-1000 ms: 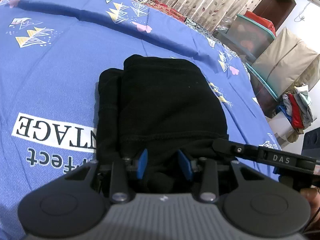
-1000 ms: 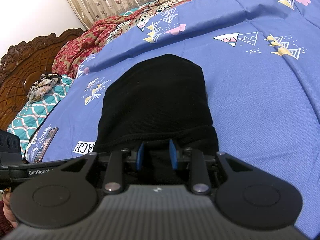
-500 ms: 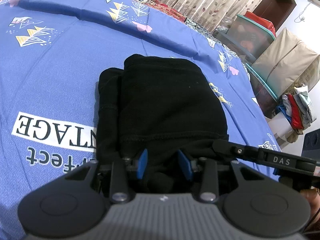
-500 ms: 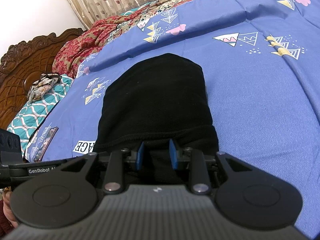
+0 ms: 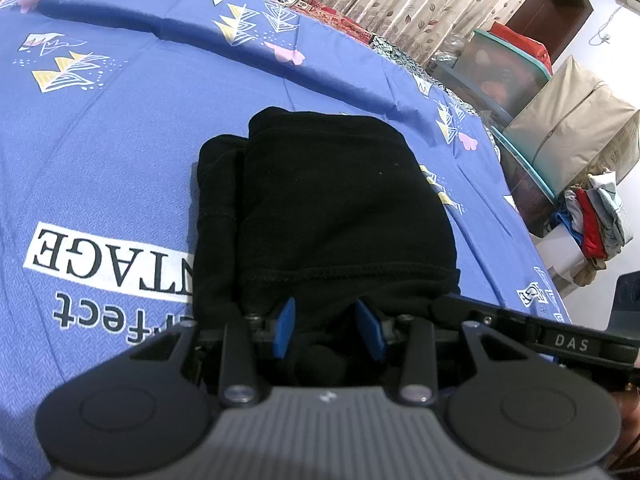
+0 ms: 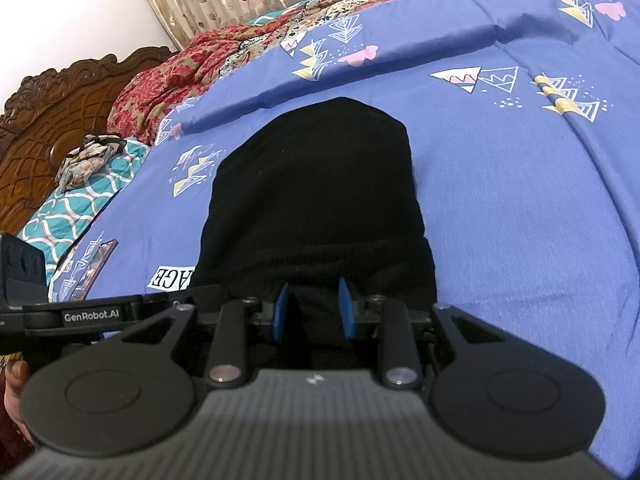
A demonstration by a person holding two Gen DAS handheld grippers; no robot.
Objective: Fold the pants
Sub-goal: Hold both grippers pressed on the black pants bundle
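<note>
The black pants lie folded small near the bed sheet's front edge; left gripper and right gripper, part open, each pinch the near hem, likely to keep the fold neat.

Bedroom, bed, carved headboard, curtains

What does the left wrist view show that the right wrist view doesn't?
Only the left wrist view shows the storage boxes and the clothes pile beside the bed. Only the right wrist view shows the carved headboard and a phone lying on the sheet. Both show the folded black pants on the blue bedsheet, with each gripper, left gripper and right gripper, at the near edge with cloth between its blue pads.
</note>
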